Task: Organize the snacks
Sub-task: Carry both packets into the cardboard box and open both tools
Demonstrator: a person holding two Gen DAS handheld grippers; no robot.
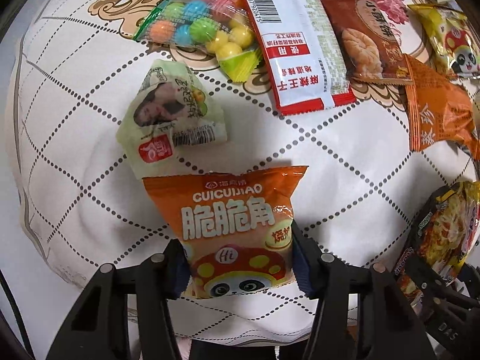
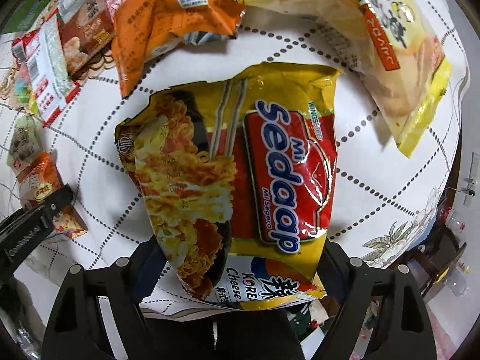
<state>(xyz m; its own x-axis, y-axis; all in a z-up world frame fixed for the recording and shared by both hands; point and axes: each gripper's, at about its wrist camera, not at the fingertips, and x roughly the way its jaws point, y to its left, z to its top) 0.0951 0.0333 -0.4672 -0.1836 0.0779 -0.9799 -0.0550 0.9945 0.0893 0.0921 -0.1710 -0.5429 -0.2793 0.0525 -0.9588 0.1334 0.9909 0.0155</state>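
Orange foil, puffy and light, sits between my left gripper (image 1: pixel 240 258) pads: the crispy-corner snack bag (image 1: pixel 231 228) is clamped at its lower sides. It will crush if squeezed harder, so I judge the sealed edge safer. My right gripper (image 2: pixel 240 270) spans the noodle packet (image 2: pixel 234 180), which reaches forward from its fingers; the jaws flank it, but I cannot tell whether they press. That brick is stiff yet brittle, its film slippery.

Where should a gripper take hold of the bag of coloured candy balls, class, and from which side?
Grip the bag of coloured candy balls at its flat green crimped end, coming from above over the bare tablecloth. The middle is lumpy and the far edge lies under the red-and-white sachet.
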